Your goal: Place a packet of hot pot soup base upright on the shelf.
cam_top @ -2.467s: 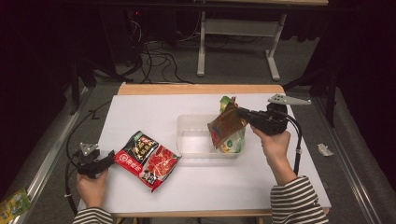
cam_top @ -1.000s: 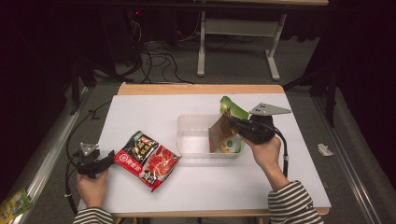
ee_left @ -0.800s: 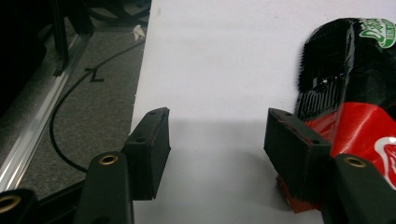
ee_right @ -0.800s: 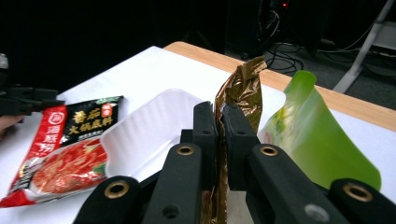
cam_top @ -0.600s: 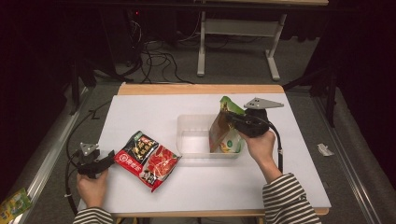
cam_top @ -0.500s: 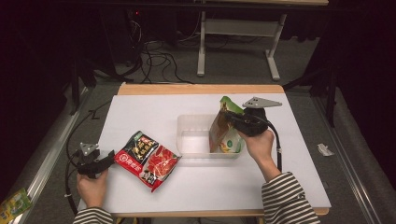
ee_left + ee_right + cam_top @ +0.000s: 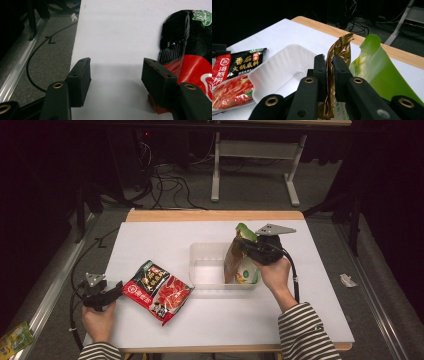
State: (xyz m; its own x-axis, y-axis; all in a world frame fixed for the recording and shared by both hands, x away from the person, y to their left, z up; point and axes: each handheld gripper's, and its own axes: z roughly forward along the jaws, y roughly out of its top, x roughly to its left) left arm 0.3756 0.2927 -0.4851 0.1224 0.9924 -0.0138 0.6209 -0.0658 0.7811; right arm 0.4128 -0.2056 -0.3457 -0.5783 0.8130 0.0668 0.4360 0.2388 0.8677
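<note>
High view, left to right: left gripper (image 7: 119, 289) sits wide open, empty, red packet (image 7: 157, 291) just beside its right jaw. Right gripper (image 7: 246, 246) pinches the brown pouch (image 7: 233, 260) by its top edge, jaws just easing slightly; pouch hangs upright, bottom inside the tray (image 7: 200, 251).

table (image 7: 150, 240) | white top | red packet (image 7: 157, 291) | clear tray (image 7: 200, 267)

The right gripper (image 7: 248, 251) sits at about 3 o'clock from centre, its hand (image 7: 272, 270) wrapped round the body, striped sleeve trailing to 5 o'clock; its jaws, just eased slightly apart, stand nearly closed. The left gripper (image 7: 119, 288) lies at 8 o'clock, jaws wide apart, pointing toward 3 o'clock.
</note>
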